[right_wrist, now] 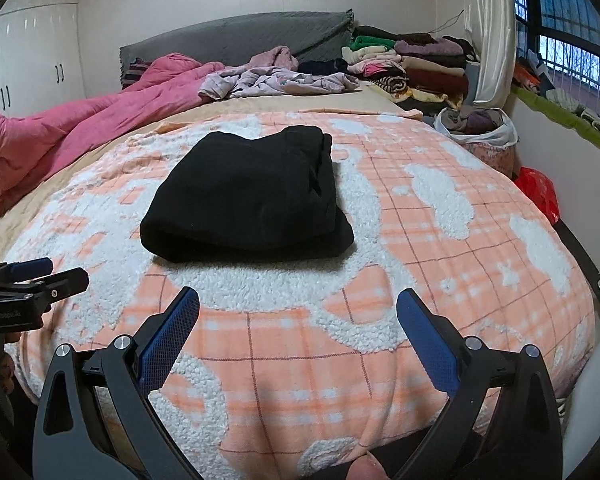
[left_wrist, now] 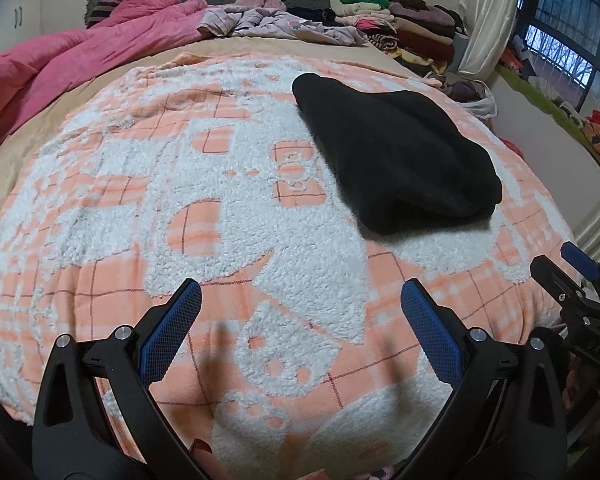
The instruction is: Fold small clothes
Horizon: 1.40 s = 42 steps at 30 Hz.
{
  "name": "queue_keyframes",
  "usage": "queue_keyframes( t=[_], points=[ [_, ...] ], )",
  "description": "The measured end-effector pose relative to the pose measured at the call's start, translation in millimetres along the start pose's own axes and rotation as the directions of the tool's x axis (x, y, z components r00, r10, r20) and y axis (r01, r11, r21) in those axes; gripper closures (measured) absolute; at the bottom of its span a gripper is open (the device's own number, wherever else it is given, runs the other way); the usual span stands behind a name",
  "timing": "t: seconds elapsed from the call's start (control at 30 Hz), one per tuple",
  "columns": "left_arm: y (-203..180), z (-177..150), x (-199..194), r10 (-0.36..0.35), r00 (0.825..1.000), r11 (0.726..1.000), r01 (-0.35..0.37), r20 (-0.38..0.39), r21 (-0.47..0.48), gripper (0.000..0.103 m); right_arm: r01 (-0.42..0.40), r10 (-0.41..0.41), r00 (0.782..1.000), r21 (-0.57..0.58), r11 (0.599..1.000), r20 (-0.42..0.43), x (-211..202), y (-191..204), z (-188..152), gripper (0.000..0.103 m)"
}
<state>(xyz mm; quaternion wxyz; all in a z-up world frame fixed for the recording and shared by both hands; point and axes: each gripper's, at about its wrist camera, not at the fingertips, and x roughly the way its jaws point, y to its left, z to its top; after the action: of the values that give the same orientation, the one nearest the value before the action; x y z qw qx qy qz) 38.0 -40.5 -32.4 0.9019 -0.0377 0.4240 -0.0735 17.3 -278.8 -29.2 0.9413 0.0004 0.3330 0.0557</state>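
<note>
Black garment [right_wrist: 244, 200] lies folded on the orange-and-white blanket [right_wrist: 440, 248] on the bed, well ahead of us. Our left gripper [left_wrist: 300, 300] and right gripper [right_wrist: 298, 308] hover with jaws wide, holding nothing. We judge a careless one-layer pinch could pull the fold apart.

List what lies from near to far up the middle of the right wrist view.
right gripper → orange blanket → black folded garment → tan sheet → lilac clothes → grey headboard

Black tongs [left_wrist: 300, 300] with blue textured pads [left_wrist: 168, 336] and silver screws [left_wrist: 121, 333].
</note>
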Motion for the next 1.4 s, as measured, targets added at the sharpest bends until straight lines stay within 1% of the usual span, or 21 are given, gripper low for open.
queue_keyframes(
  t=[0.33, 0.9, 1.03, 1.4],
  points=[
    [-3.0, 2.3, -3.6, -0.001, 1.0, 1.0, 0.001, 0.007, 0.021, 0.01, -0.006, 0.006, 1.0, 0.01, 1.0, -0.006, 0.7, -1.3, 0.8, 0.005],
    [-2.6, 4.3, -8.9, -0.002, 1.0, 1.0, 0.001, 0.012, 0.022, 0.01, -0.008, 0.008, 1.0, 0.011, 1.0, -0.006, 2.0, -1.1, 1.5, 0.005],
    [-3.2, 4.9, -8.9, 0.02, 1.0, 0.999, -0.02, 0.008, 0.025, 0.01, -0.004, 0.004, 1.0, 0.013, 1.0, -0.004, 1.8, -0.7, 0.8, 0.005],
    [-2.9, 5.0, -10.3, 0.03, 1.0, 0.999, -0.031, 0.007, 0.023, 0.01, 0.005, -0.005, 1.0, 0.016, 1.0, 0.002, -1.6, 0.8, 0.7, 0.005]
  ],
)
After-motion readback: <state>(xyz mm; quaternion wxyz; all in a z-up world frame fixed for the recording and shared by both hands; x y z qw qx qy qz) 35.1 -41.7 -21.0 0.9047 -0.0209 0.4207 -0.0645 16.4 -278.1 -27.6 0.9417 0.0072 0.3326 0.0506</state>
